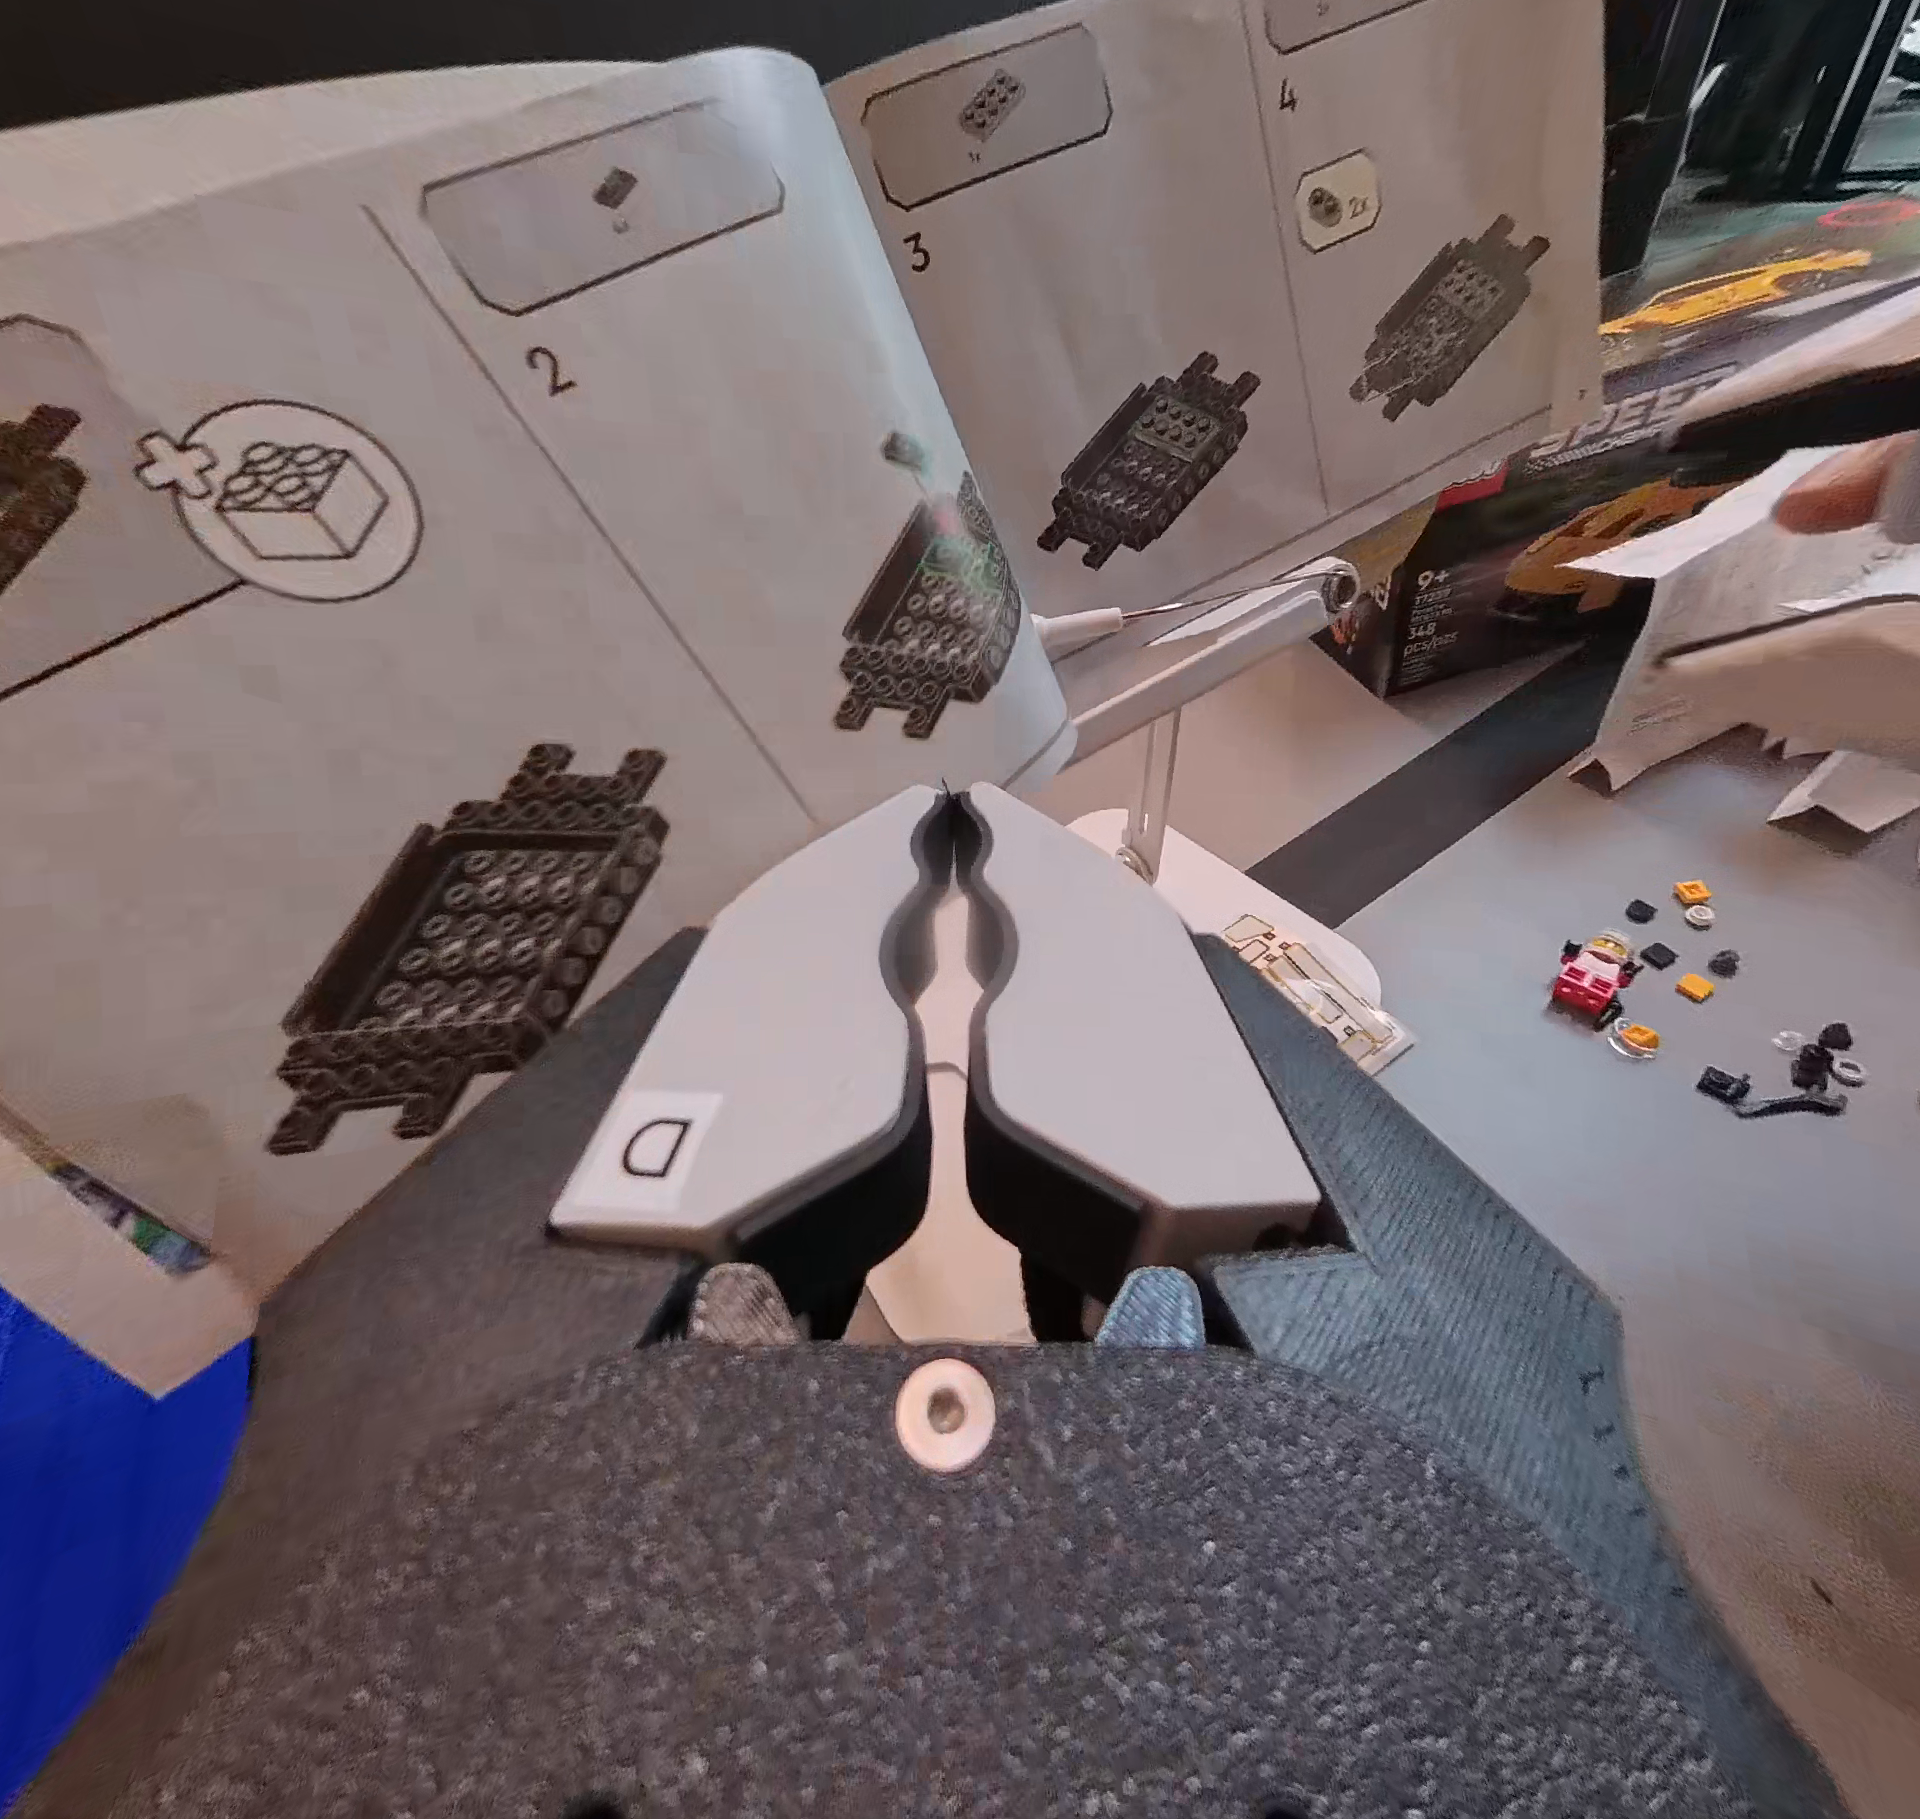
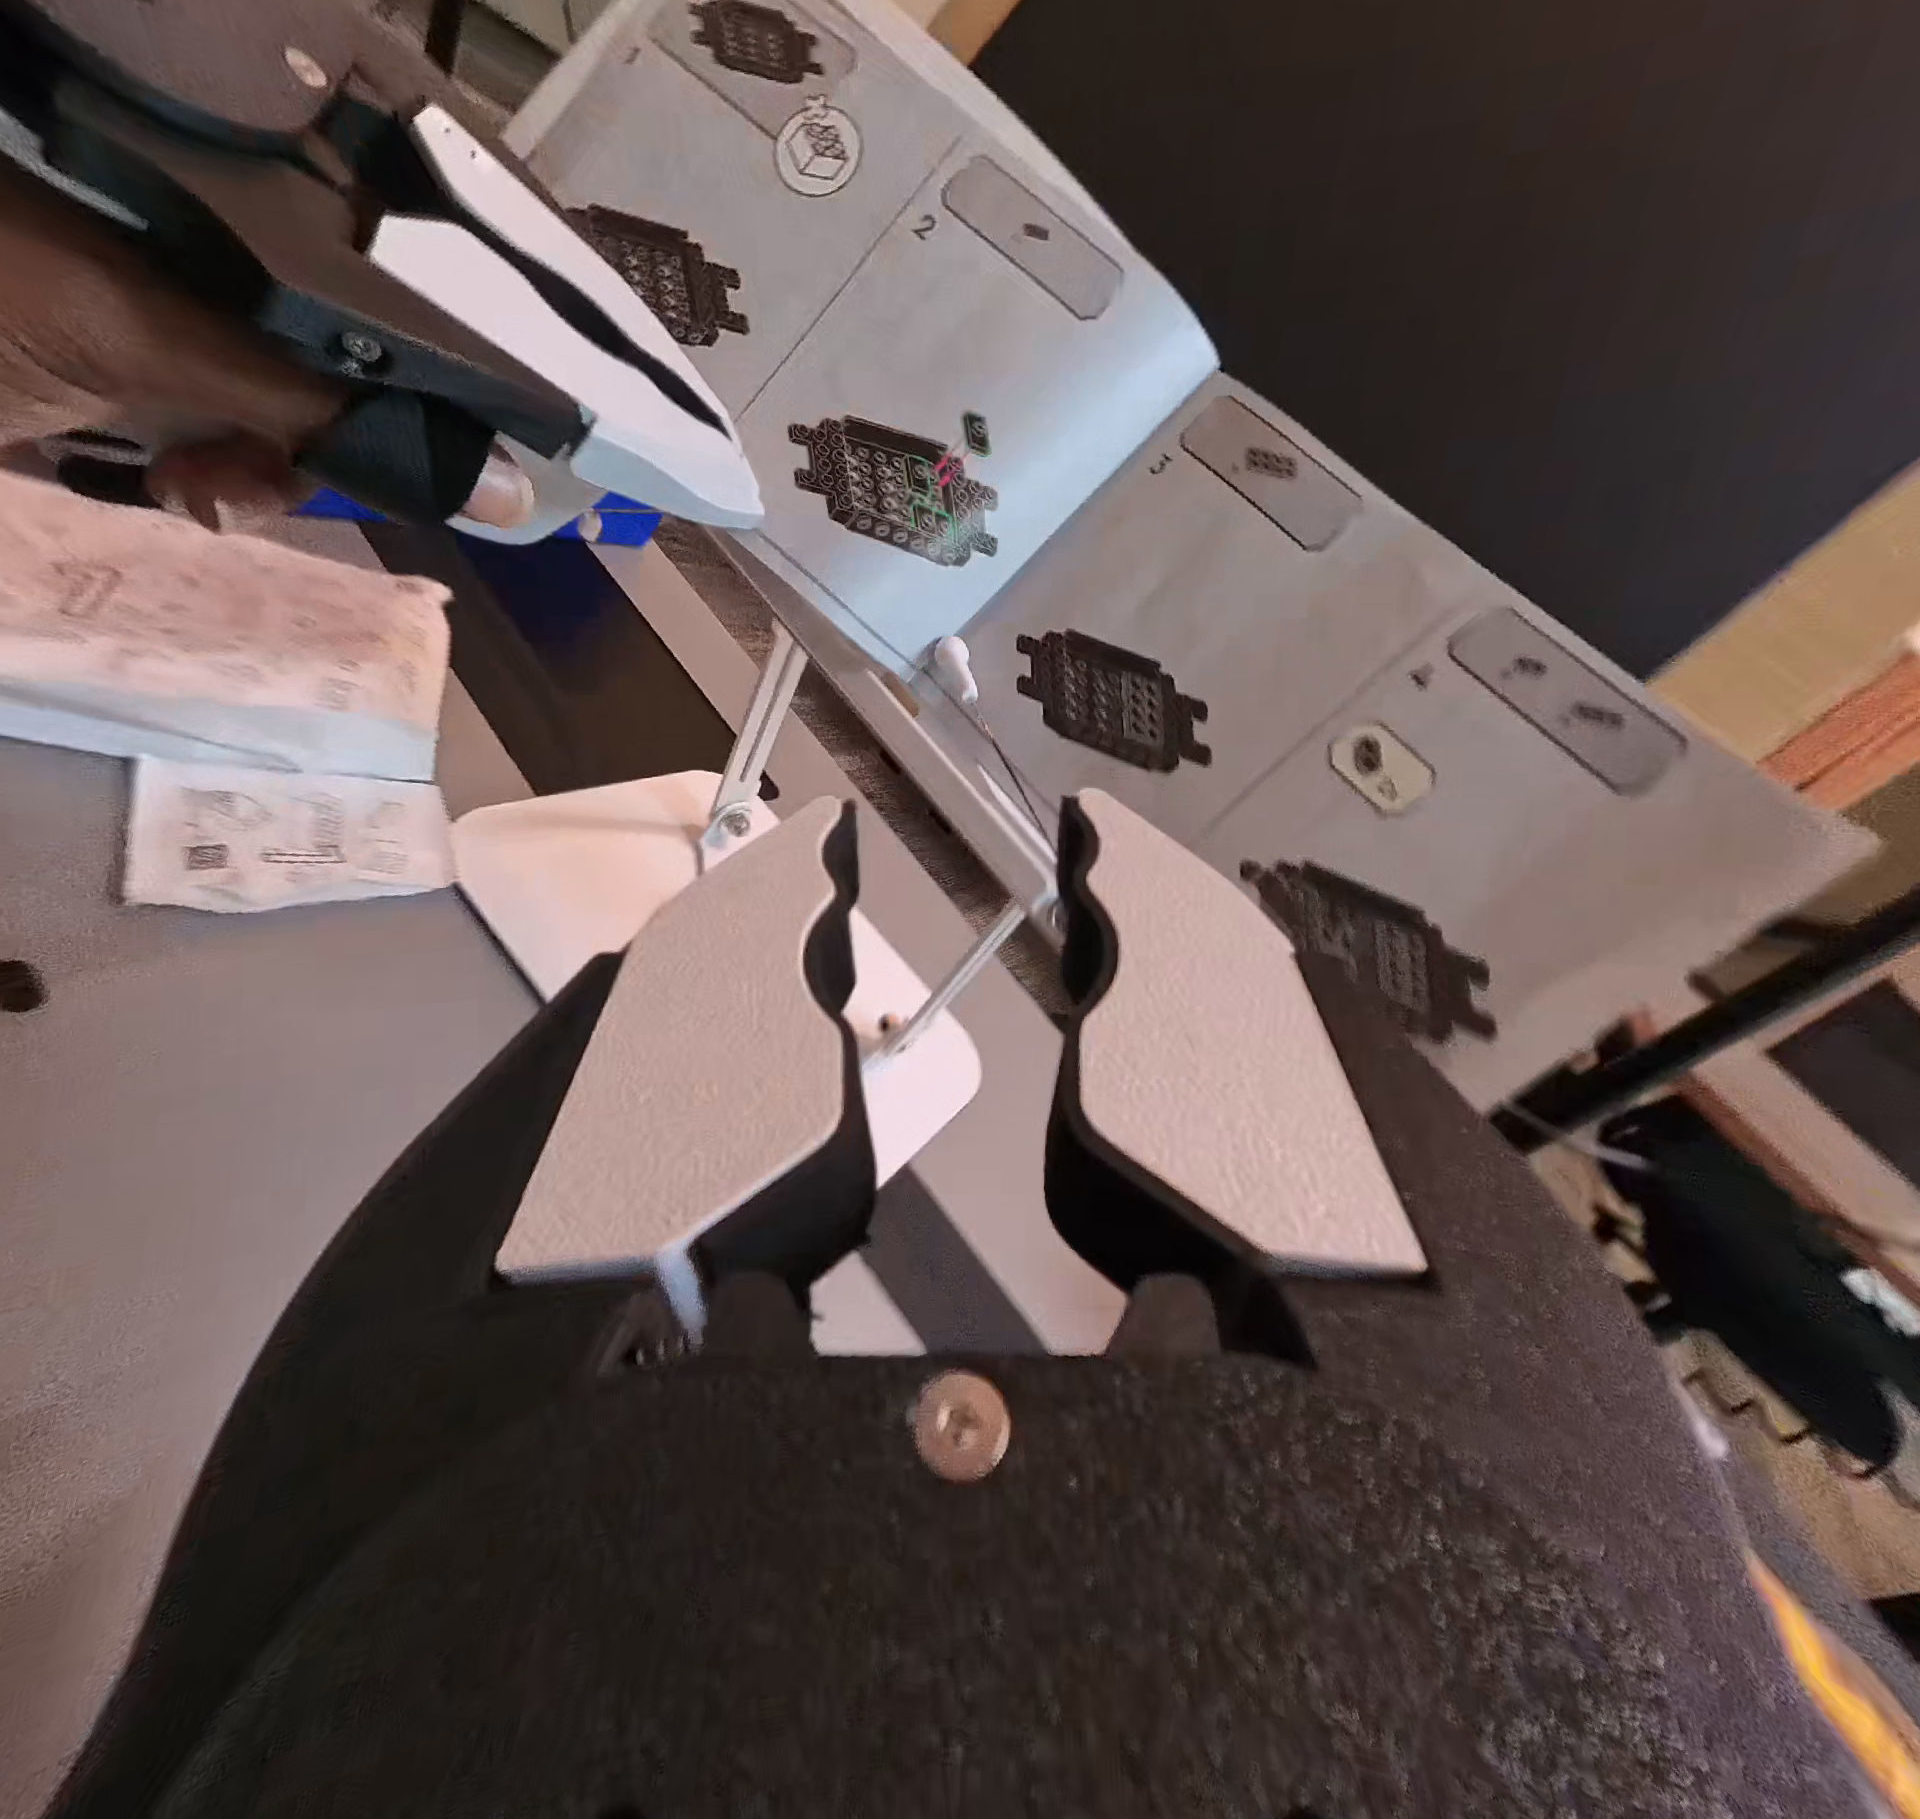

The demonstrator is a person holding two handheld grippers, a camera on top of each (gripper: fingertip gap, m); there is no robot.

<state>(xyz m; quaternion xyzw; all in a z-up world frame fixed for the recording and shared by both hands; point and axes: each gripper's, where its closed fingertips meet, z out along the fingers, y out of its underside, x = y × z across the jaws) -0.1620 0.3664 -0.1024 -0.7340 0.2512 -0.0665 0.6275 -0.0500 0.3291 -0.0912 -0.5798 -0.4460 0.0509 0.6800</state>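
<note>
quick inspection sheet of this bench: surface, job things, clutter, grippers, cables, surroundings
surface: grey table with a dark strip across it.
job's things: open instruction booklet propped on a white stand; small loose bricks and a pink minifigure.
clutter: torn paper bag, folded leaflets, sticker sheet, set box.
grippers: left gripper shut, nothing in it; right gripper open, nothing between its fingers.
cables: nothing seen.
surroundings: dark wall behind the booklet.
</note>
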